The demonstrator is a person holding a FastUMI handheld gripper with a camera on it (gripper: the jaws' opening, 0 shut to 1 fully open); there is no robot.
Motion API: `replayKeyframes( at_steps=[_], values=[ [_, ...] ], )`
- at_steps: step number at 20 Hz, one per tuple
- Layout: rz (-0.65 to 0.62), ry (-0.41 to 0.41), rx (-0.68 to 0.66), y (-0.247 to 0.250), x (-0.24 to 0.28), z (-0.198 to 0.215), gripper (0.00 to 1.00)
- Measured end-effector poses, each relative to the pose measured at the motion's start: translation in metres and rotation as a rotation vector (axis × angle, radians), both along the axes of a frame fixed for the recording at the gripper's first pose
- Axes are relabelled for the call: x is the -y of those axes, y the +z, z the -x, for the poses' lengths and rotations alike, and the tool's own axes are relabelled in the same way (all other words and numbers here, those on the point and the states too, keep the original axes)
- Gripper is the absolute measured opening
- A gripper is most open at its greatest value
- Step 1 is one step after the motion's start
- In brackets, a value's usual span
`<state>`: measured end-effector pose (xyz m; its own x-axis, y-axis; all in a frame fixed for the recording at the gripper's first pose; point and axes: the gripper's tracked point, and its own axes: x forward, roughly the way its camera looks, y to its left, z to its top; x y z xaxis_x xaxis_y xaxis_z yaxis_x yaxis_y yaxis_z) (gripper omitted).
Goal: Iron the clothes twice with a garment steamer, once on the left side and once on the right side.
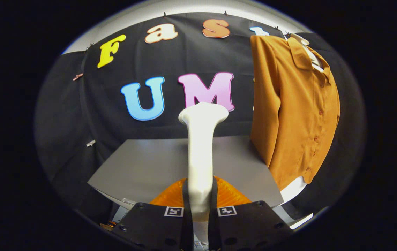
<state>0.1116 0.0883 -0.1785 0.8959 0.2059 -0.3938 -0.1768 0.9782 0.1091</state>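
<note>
My gripper (200,205) is shut on the white handle of the garment steamer (201,153), which stands upright between the two fingers (170,223). The steamer's head flares out at the top, and its orange translucent base (231,195) shows just behind the fingers. A mustard-orange buttoned shirt (292,115) hangs on a hanger to the right of the steamer and beyond it, well apart from the steamer's head. The shirt's front faces me and its hem hangs past the table's right corner.
A grey table (142,167) lies under and beyond the steamer. The black cloth wall (73,115) closes the booth behind it. A white surface (294,190) shows below the shirt's hem.
</note>
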Motion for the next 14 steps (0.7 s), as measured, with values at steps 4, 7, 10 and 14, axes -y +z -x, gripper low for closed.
replayKeyframes(
  at_steps=[4, 7, 10, 14],
  values=[
    [-0.018, -0.01, 0.146, 0.051, 0.024, 0.013, 0.2],
    [-0.013, -0.042, 0.268, 0.086, 0.049, 0.018, 0.2],
    [-0.012, -0.064, 0.37, 0.113, 0.073, 0.024, 0.2],
    [-0.019, -0.072, 0.511, 0.145, 0.106, 0.033, 0.2]
  ],
)
